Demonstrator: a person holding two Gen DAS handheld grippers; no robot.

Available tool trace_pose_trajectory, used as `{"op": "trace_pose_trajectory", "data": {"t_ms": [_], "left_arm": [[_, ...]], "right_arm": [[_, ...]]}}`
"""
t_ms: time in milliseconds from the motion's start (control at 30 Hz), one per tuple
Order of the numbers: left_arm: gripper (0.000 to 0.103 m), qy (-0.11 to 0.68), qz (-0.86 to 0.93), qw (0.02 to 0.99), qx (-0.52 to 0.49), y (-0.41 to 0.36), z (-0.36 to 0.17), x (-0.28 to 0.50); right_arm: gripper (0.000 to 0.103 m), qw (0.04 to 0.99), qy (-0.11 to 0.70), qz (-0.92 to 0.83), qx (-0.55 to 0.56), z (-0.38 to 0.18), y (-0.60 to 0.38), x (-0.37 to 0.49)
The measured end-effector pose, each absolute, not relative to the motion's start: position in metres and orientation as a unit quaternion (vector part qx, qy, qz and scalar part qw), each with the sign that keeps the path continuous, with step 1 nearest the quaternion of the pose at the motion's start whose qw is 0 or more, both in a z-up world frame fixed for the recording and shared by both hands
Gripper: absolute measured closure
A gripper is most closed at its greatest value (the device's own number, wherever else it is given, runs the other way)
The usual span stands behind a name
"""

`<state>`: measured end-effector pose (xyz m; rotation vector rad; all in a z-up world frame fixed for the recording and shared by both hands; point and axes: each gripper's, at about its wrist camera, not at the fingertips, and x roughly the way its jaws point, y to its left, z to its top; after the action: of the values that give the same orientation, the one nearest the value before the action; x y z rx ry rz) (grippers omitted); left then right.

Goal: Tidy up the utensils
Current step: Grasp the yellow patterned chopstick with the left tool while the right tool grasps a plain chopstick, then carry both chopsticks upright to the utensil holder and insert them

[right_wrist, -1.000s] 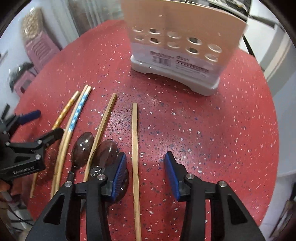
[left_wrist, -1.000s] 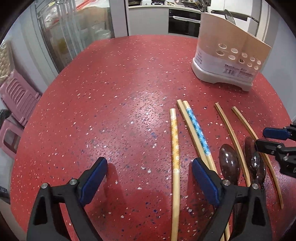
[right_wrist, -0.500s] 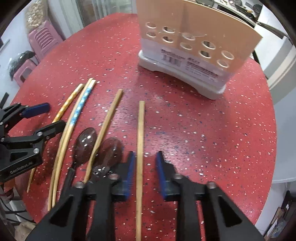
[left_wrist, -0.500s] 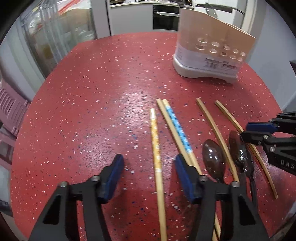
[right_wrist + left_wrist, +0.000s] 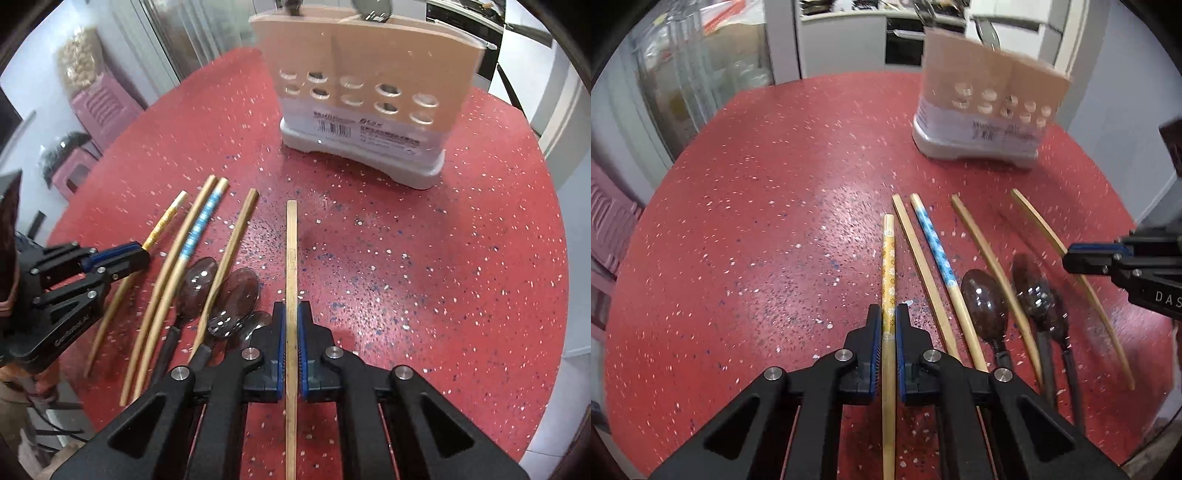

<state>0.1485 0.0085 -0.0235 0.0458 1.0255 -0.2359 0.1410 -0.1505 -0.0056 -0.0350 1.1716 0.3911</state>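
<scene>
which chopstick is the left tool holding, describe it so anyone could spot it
On the red table, in front of the beige holder, utensils lie in a row. The left tool grips the chopstick at the row's left end. Only it has an orange flower pattern; its neighbours are plain or blue.

From my left wrist view, white capitals "DAS" show on the black body of the right gripper (image 5: 1071, 254) at the right edge, cut off by the frame. My right wrist view shows white lettering on the side of the left gripper (image 5: 142, 254), too distorted for me to read. The utensil holder (image 5: 369, 96) at the far side carries a white label with a barcode and small print I cannot make out.
</scene>
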Motion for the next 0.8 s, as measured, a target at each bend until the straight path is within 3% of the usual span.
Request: {"op": "trace_pose_trajectory", "data": {"t_ms": [433, 800], "left_arm": [[0.070, 0.383, -0.125, 0.914, -0.038, 0.028, 0.053, 0.116], [0.070, 0.319, -0.151, 0.934, -0.054, 0.006, 0.112, 0.136]], "right_arm": [[0.096, 0.859, 0.452, 0.228, 0.069, 0.060, -0.197, 0.120], [0.096, 0.890, 0.380, 0.228, 0.105, 0.122, -0.221, 0.135]]}}
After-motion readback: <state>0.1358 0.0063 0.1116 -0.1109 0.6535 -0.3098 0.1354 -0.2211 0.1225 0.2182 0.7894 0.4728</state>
